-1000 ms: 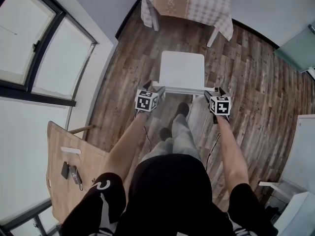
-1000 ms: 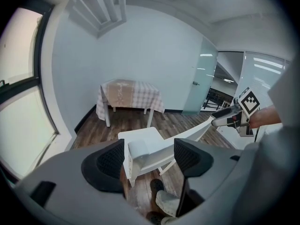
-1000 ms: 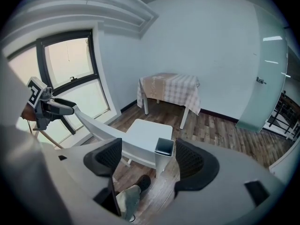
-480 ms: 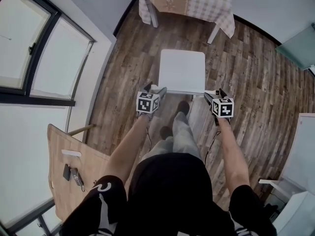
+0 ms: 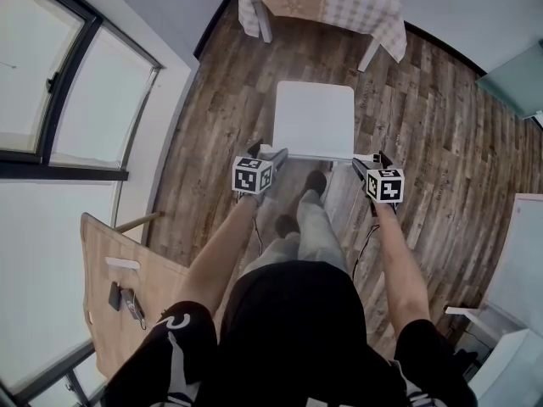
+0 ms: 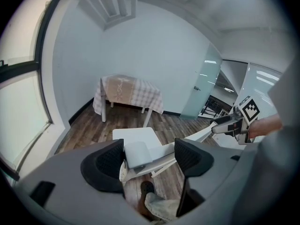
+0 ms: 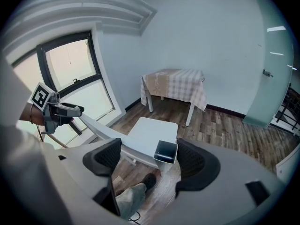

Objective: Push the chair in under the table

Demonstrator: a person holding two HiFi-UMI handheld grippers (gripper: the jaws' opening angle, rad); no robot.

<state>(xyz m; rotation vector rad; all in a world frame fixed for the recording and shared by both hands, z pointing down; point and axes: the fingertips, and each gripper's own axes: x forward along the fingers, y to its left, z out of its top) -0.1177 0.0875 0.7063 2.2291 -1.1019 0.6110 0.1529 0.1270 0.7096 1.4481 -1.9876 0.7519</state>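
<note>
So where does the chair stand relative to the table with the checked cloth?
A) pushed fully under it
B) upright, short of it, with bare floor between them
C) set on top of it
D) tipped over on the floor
B: in the head view the chair stands upright, with a strip of wooden floor showing between its seat and the table.

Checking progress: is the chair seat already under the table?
No: in the head view the white chair stands short of the cloth-covered table, with bare floor showing between them.
</note>
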